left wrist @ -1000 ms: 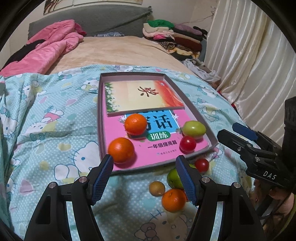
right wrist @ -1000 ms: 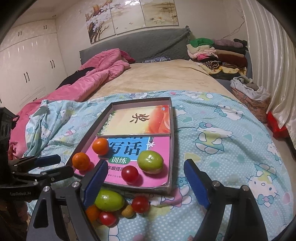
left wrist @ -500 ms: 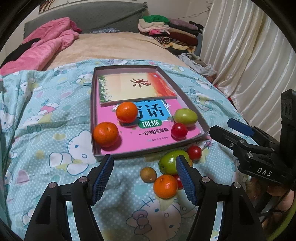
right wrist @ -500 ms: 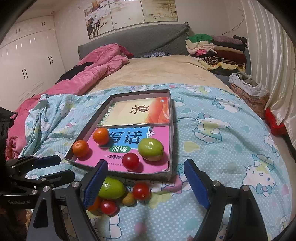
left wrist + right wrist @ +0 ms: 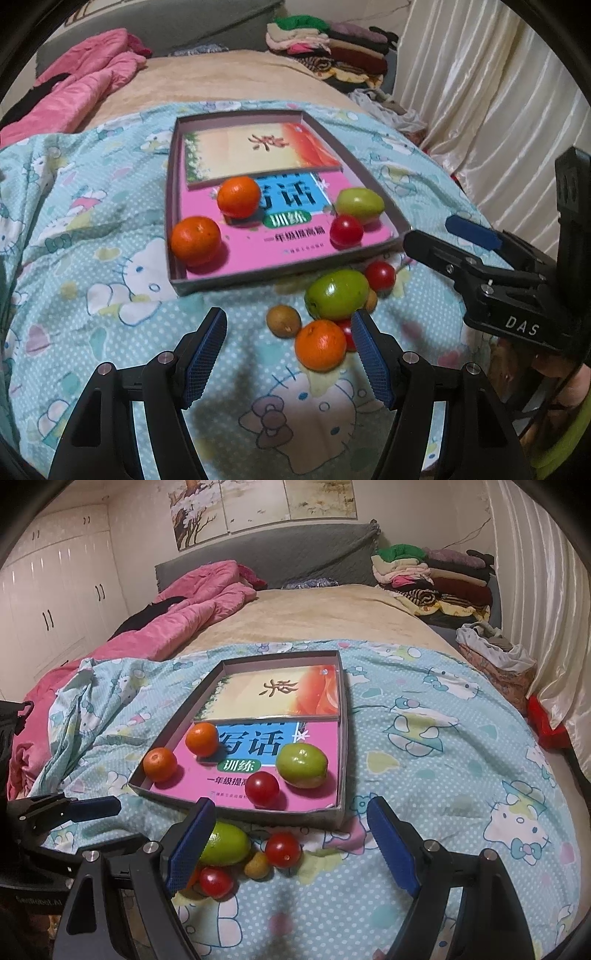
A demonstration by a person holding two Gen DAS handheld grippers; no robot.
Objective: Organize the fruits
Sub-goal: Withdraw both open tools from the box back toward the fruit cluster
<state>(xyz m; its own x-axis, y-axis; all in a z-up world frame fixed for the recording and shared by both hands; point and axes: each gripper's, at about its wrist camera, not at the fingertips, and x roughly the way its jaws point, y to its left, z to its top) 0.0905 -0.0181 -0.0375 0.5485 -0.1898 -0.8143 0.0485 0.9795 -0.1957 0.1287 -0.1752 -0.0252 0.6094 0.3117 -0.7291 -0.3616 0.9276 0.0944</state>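
Left gripper: jaws apart, nothing between the pads. It hangs above the quilt, with the loose orange just inside its right finger, not touched. Beyond that orange lie a small brown fruit, a green fruit and a red tomato; another tomato shows partly behind the orange.

Right gripper: jaws wide, empty. A tomato and a small brown fruit lie on the quilt between its fingers; the green fruit and another tomato sit by its left finger.

Tray: it lies just beyond the loose pile and is lined with two books. It holds two oranges at the left, and a green fruit and a tomato at the right.

Surroundings: a bed with a cartoon-cat quilt, a pink duvet far left, folded clothes far right, curtains at the right, and wardrobes at the left.

Change: against the frame a second ago, the left view sits back from the tray, so the loose pile now shows ahead of the fingers rather than behind the right one. The fruit itself is unmoved.
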